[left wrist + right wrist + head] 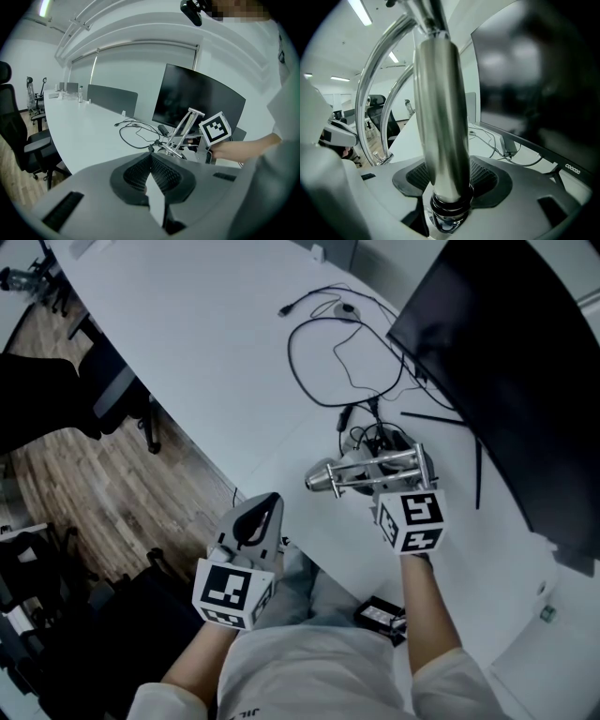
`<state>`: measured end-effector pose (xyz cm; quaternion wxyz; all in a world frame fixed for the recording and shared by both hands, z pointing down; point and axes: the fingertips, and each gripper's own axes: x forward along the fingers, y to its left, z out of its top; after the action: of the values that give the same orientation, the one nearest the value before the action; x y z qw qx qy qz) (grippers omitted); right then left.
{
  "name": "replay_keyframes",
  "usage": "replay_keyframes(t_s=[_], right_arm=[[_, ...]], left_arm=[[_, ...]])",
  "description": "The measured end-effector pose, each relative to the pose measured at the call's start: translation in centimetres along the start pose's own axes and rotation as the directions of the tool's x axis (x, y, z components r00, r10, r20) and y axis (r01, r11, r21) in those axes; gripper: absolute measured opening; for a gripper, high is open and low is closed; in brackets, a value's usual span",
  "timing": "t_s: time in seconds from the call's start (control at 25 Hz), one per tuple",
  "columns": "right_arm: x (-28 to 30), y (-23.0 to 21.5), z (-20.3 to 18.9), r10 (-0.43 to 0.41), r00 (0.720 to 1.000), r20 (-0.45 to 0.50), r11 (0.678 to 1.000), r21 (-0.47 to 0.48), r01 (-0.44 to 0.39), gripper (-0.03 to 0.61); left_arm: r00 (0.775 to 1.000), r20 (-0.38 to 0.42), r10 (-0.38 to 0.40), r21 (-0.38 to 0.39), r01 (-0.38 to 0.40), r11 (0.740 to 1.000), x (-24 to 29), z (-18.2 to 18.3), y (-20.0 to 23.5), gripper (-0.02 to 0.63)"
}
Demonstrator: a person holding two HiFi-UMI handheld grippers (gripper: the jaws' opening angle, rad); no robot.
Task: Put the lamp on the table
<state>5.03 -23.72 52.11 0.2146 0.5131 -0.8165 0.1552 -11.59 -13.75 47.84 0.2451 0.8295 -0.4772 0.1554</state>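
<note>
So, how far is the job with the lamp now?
Done, it seems: the lamp stands on the white table beside the monitor. In hand: the right tool has its jaws wide around the lamp's post, apparently not pressing it. The left tool is shut and empty. Left: probably only to draw the right tool away.

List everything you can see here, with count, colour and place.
table: one, white, curved, centre
monitor: one, black, table's right side
lamp: one, silver, on the table before the monitor
cables: several, black, on the table beside the lamp
office chairs: several, black, left of the table
small box: one, black, near table edge
left claw: one, grey, jaws together, empty, above the table edge
right claw: one, grey, jaws apart around the lamp's stem
</note>
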Motion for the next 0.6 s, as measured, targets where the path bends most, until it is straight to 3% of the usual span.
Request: replay_keyframes(t_s=[0.6], right_arm=[[-3.5, 0.4, 1.0, -0.009, 0.998, 0.056, 1.000, 0.027, 0.007, 0.235]], left_arm=[[1.000, 0.015, -0.006, 0.006, 0.006, 1.000, -1.1, 0.1, -2.0, 0.004]])
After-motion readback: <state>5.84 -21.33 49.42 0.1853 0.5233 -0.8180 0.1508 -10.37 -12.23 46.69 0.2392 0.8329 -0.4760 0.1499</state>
